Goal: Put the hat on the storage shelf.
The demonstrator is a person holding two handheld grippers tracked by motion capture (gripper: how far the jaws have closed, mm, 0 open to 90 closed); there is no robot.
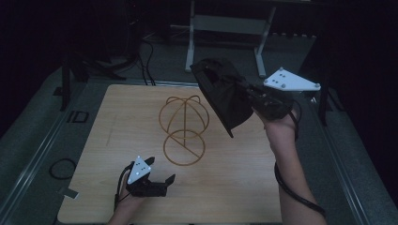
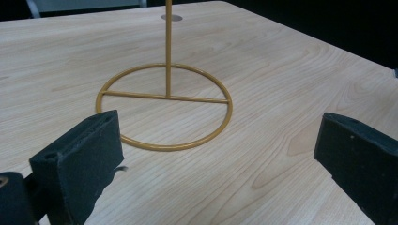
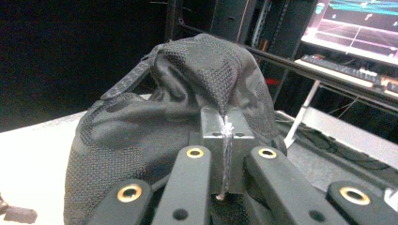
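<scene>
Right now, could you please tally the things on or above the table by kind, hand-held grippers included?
Black cap: 1
Gold wire stand: 1
Hand-held grippers: 2, left and right
Total: 4
</scene>
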